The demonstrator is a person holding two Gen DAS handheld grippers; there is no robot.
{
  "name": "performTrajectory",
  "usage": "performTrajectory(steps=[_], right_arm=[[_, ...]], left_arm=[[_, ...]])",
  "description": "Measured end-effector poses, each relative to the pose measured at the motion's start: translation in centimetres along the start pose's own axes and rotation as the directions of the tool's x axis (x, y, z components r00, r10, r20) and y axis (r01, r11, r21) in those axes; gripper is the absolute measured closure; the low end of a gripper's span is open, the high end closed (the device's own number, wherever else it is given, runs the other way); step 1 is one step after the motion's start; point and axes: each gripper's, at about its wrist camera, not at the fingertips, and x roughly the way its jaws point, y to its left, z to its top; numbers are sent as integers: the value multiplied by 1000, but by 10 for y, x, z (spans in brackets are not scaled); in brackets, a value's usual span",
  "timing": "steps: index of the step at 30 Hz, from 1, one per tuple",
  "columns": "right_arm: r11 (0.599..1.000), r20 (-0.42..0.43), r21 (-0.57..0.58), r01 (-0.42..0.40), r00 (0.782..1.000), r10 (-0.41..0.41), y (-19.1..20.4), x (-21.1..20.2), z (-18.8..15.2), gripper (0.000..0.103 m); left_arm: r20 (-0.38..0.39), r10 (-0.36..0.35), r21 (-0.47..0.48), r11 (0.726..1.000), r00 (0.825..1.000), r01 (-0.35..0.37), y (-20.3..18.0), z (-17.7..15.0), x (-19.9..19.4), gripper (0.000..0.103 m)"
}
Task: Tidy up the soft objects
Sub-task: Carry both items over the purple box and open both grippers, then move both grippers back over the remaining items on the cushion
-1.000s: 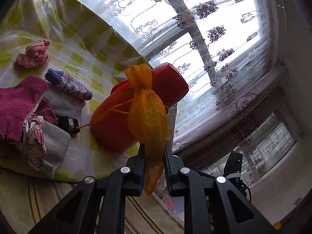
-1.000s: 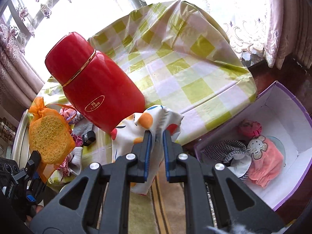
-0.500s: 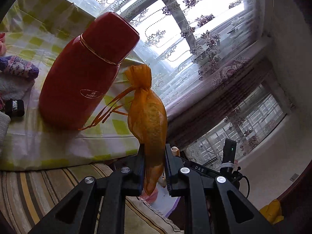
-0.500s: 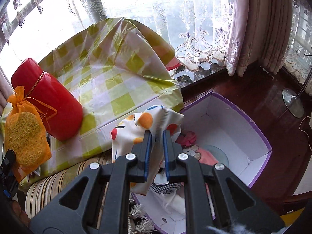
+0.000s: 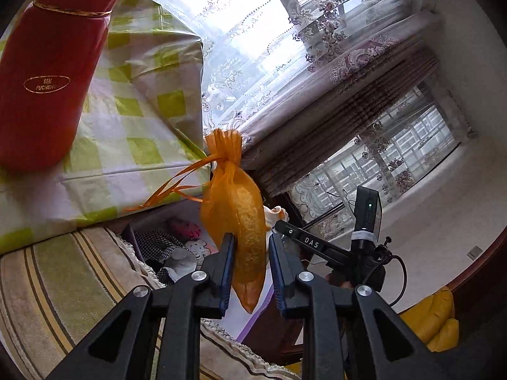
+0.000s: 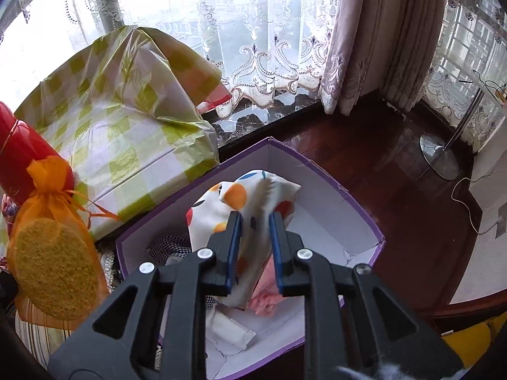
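My left gripper (image 5: pixel 252 240) hangs over the near corner of a purple cardboard box (image 6: pixel 317 196). An orange mesh pouch (image 5: pixel 237 209) with a yellow sponge inside stands between its jaws, which are opening, with a gap beside the right pad. The pouch (image 6: pixel 54 253) also shows at the left of the right wrist view. My right gripper (image 6: pixel 255 218) is above the box's middle. A white cloth with orange and red spots (image 6: pixel 253 196) sits loosely between its jaws, which are also opening. Checked fabric (image 5: pixel 152 243) and pink clothes (image 6: pixel 266 300) lie in the box.
A red flask (image 5: pixel 47 79) lies on the table with the green-checked cover (image 6: pixel 126 126) left of the box. A striped rug (image 5: pixel 63 285) runs under the table edge. Dark wooden floor (image 6: pixel 380 174), a lamp base (image 6: pixel 439 158) and curtains lie beyond. A yellow cushion (image 5: pixel 437 319) sits low right.
Both grippers have swung right, off the table and over the purple box. Their jaws, clamped on the pouch and the spotted cloth before, now stand apart.
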Motion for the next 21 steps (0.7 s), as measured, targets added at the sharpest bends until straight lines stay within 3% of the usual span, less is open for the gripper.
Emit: performTrajectory(steps=[2, 3, 4, 8, 12, 14, 15, 18, 21], right_arm=[[1000, -13, 9, 2, 1000, -2, -4, 3, -1, 74], [1000, -17, 11, 3, 1000, -3, -5, 3, -1, 67], [1000, -17, 13, 2, 1000, -1, -6, 3, -2, 59], [1000, -10, 10, -1, 1000, 1, -5, 3, -2, 48], [999, -10, -14, -41, 999, 40, 3, 0, -1, 38], [997, -3, -38, -65, 998, 65, 11, -3, -2, 35], [996, 5, -53, -71, 997, 71, 16, -6, -2, 33], [993, 52, -103, -63, 996, 68, 32, -16, -3, 29], [989, 131, -146, -37, 990, 57, 48, -31, -3, 23]], left_arm=[[-18, 17, -7, 1000, 1000, -18, 1, -2, 6, 58], [-23, 23, -8, 1000, 999, -23, 1, -3, 8, 55], [-22, 31, -5, 1000, 999, -31, 1, -3, 7, 55], [-2, 84, 12, 996, 996, -84, 0, -1, 4, 50], [30, 209, 55, 976, 978, -210, -1, 1, -5, 49], [56, 305, 76, 948, 951, -308, -1, 1, -10, 49], [67, 363, 75, 927, 929, -367, 0, 2, -12, 48], [83, 528, 37, 846, 845, -532, 9, 6, -22, 48], [117, 626, -22, 778, 771, -628, 23, 8, -39, 45]])
